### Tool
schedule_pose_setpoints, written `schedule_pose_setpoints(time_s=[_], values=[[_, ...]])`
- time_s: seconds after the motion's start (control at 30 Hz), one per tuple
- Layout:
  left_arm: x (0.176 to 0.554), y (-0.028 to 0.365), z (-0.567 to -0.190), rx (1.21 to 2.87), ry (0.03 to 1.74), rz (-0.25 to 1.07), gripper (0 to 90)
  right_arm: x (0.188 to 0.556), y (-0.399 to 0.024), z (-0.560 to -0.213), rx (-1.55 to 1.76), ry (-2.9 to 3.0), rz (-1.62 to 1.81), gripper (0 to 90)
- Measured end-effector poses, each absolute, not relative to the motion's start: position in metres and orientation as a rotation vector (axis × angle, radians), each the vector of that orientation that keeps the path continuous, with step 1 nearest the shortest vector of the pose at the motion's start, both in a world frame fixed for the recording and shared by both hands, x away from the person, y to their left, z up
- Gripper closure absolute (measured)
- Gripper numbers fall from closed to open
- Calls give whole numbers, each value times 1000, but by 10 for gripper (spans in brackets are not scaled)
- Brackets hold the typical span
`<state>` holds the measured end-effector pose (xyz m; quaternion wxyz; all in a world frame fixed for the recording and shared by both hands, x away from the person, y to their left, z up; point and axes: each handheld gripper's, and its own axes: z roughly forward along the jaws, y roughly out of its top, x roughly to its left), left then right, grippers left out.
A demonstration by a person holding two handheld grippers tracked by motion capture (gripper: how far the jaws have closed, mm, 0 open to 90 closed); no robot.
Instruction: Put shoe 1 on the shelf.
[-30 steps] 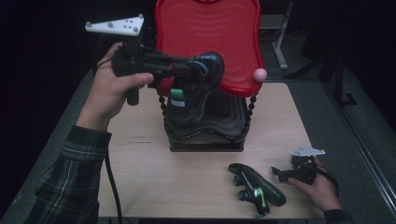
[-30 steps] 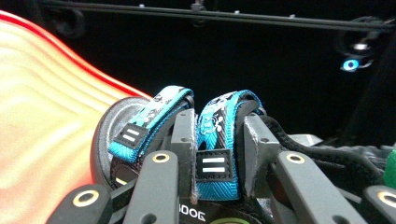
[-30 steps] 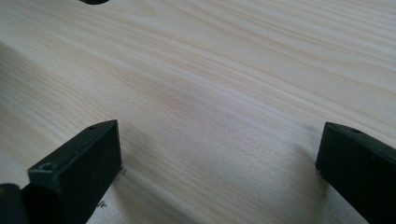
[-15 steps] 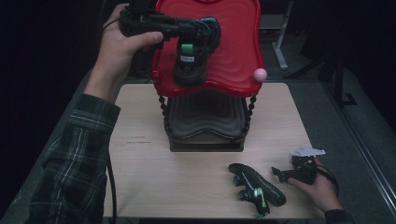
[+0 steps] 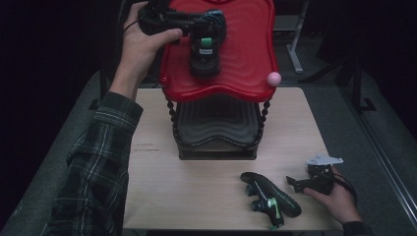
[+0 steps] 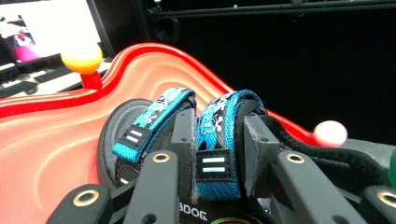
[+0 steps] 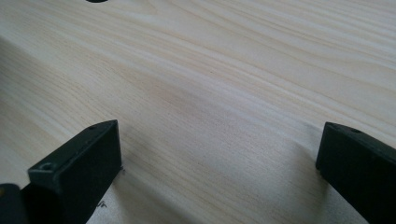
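On the pale wooden table [image 5: 206, 196] stands a two-tier rack with a glossy red wavy top tray [image 5: 246, 59] and a dark lower tray [image 5: 216, 123]. The left tool [image 5: 209, 29], clamped on a black sandal with blue patterned straps [image 6: 215, 135], holds it over the red tray at 12 o'clock; setting down remains. Its mate, the second black sandal [image 5: 270, 196], waits at 5 o'clock beside the right tool [image 5: 294, 183], jaws wide and empty.

Pale wood table [image 5: 206, 196], grain plain. Second black sandal with green buckle [image 5: 269, 195] lying near front edge. Pink ball knob [image 5: 273, 78] and yellow ball knob [image 6: 82, 58] at rack corners. Dark floor around.
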<state>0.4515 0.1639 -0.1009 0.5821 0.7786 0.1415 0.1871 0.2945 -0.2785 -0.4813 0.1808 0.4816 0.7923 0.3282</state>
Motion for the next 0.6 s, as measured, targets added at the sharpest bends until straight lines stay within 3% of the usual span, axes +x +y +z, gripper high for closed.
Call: schedule_pose_setpoints(time_s=[0.6], values=[[444, 163, -118, 1827, 306, 435, 658, 294, -279, -481, 1361, 2237, 926, 0]])
